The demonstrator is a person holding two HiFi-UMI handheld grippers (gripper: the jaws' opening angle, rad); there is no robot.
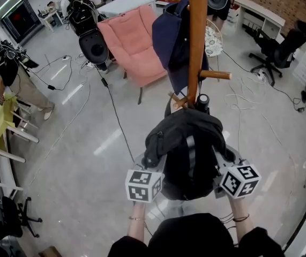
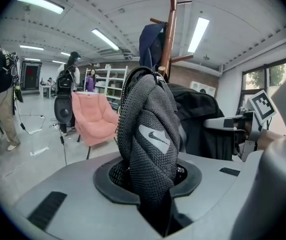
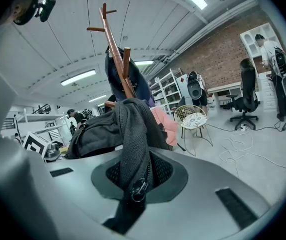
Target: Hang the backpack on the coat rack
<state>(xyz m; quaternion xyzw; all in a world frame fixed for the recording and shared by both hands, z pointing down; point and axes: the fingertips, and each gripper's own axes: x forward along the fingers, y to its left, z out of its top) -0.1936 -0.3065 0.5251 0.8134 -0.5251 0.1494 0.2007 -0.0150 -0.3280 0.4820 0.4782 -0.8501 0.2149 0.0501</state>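
Between their jaws, left hand-held gripper (image 2: 150,186) and right hand-held gripper (image 3: 131,179) clamp the backpack (image 1: 187,143); only the right gripper view shows a zipper pull (image 3: 138,190).

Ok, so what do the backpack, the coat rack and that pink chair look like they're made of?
The backpack looks like dark matte woven fabric, probably nylon; its strap shows open mesh padding. The coat rack looks wooden, smooth reddish-brown, with round pegs and slight sheen. The pink chair has soft, matte cloth upholstery, slack and creased.
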